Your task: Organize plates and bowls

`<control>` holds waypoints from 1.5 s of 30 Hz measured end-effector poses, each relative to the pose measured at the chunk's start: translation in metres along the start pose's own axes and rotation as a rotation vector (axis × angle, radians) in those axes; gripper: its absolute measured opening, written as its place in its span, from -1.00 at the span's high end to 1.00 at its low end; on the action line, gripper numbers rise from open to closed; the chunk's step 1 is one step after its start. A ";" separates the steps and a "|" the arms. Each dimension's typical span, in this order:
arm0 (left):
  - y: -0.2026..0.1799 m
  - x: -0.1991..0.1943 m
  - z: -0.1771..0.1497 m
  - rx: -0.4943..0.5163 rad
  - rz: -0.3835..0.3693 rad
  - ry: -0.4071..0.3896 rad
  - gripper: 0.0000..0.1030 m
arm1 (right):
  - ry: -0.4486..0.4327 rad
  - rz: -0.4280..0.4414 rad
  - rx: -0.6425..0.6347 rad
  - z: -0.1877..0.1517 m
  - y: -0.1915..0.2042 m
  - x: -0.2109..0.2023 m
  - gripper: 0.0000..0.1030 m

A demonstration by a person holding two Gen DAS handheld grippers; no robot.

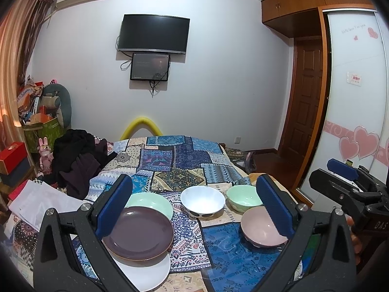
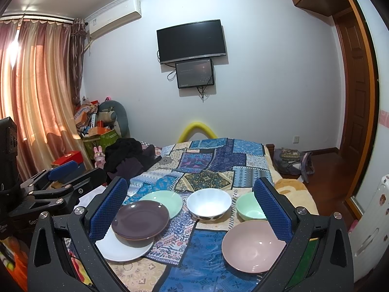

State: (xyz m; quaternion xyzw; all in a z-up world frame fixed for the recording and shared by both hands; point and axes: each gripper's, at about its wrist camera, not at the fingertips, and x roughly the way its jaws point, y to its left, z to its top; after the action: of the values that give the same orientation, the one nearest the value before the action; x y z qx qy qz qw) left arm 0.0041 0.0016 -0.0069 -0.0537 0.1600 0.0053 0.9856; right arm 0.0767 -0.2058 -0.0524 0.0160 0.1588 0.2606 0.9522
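Plates (image 2: pixel 140 220) and bowls (image 2: pixel 210 203) beside black clothes (image 2: pixel 128 158)

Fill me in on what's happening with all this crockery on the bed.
A person holds a gripper in each hand over a patchwork bedspread; the left gripper and right gripper are both open and hold nothing. On the left, a purple plate lies partly over a white plate and a green plate. The white bowl, green bowl and pink bowl stand apart, unstacked.
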 end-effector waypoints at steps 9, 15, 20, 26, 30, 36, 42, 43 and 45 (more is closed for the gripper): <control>0.000 -0.001 0.001 0.000 -0.002 -0.001 -1.00 | -0.003 0.001 0.000 0.001 0.001 -0.002 -1.00; -0.001 -0.001 0.001 0.000 -0.003 -0.001 -1.00 | -0.005 0.000 0.001 0.001 0.000 -0.002 -1.00; -0.001 -0.001 0.002 -0.002 -0.003 -0.001 -1.00 | -0.010 0.003 0.003 0.002 0.000 -0.003 -1.00; -0.001 -0.001 0.003 -0.002 -0.005 -0.001 -1.00 | -0.009 0.005 0.007 0.002 -0.001 -0.003 -1.00; -0.001 -0.001 0.002 -0.003 -0.005 0.001 -1.00 | -0.008 0.005 0.007 0.002 0.000 -0.002 -1.00; 0.001 0.000 0.001 -0.014 -0.007 0.005 -1.00 | 0.006 0.006 0.005 0.001 0.000 0.004 -1.00; 0.012 0.009 -0.004 -0.027 -0.008 0.026 -1.00 | 0.045 0.018 0.003 -0.004 0.004 0.020 -1.00; 0.014 0.010 -0.004 -0.028 -0.011 0.031 -1.00 | 0.054 0.023 0.000 -0.006 0.005 0.023 -1.00; 0.021 0.015 -0.007 -0.037 -0.014 0.043 -1.00 | 0.073 0.032 -0.005 -0.009 0.008 0.032 -1.00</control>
State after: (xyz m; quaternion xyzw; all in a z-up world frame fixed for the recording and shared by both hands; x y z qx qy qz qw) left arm 0.0158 0.0214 -0.0203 -0.0729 0.1809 -0.0001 0.9808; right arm 0.0959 -0.1836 -0.0691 0.0064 0.1924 0.2767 0.9415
